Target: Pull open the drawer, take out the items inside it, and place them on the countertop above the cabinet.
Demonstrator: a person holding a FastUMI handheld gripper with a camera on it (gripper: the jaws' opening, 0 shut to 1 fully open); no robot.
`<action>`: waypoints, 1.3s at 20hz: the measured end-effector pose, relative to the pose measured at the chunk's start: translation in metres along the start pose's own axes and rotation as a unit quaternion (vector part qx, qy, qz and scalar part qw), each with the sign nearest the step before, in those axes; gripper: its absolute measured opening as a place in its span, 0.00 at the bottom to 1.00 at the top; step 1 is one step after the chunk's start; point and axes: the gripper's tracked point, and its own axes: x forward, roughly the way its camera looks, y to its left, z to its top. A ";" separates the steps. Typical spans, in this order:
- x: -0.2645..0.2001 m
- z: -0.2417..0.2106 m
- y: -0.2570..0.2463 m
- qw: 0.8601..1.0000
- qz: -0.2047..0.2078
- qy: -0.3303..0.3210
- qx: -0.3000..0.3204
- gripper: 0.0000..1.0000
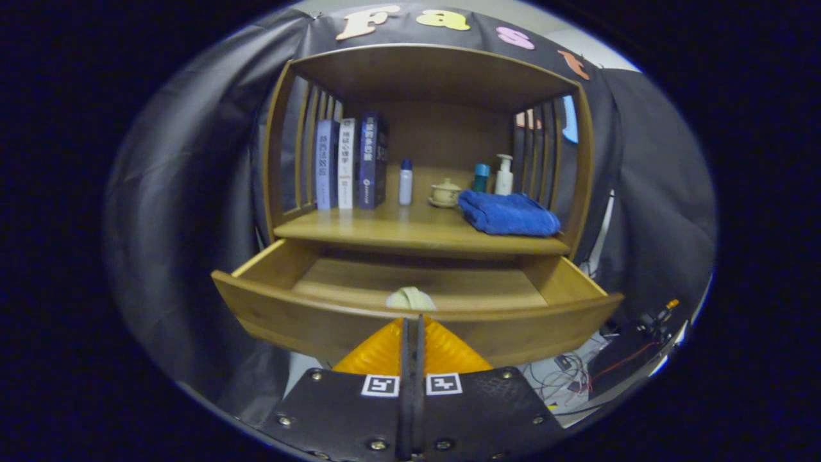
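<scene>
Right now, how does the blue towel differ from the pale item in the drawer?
The towel is blue and lies folded on the countertop; the pale item is cream and sits low in the open drawer, partly hidden by its front. The towel looks larger. The towel is far beyond the shut gripper; the item is just ahead.

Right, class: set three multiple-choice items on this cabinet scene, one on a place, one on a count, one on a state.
1. Where is the folded blue towel?
A. on the wooden shelf, right side
B. inside the drawer
C. on the floor

2. How many upright books stand on the shelf?
A. one
B. three
C. five

3. The wooden drawer is:
A. shut
B. removed
C. pulled open

Key: 1 A, it lies beside the slatted right wall; 2 B, three spines show; 3 C, its floor and a pale rounded item show, just ahead of the shut tool.
</scene>
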 end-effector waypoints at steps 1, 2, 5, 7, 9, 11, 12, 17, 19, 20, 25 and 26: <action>0.015 0.009 0.006 1.000 0.018 0.007 -0.001 0.01; 0.026 0.015 0.004 1.000 0.021 0.020 -0.010 0.01; 0.052 0.020 -0.011 0.996 -0.003 0.074 -0.046 0.06; 0.072 0.026 -0.011 0.994 -0.003 0.094 -0.059 0.12; 0.091 0.022 -0.013 0.990 -0.002 0.127 -0.061 0.12; 0.103 0.006 -0.017 0.982 0.001 0.174 -0.070 0.18; 0.107 -0.001 -0.016 0.978 0.006 0.195 -0.076 0.18; 0.127 -0.029 -0.015 0.962 0.020 0.260 -0.085 0.18; 0.133 -0.031 -0.016 0.961 0.024 0.265 -0.078 0.18; 0.135 -0.034 -0.017 0.959 0.026 0.273 -0.070 0.21; 0.139 -0.055 -0.015 0.950 0.047 0.301 -0.062 0.25; 0.142 -0.055 -0.020 0.952 0.031 0.296 -0.064 0.28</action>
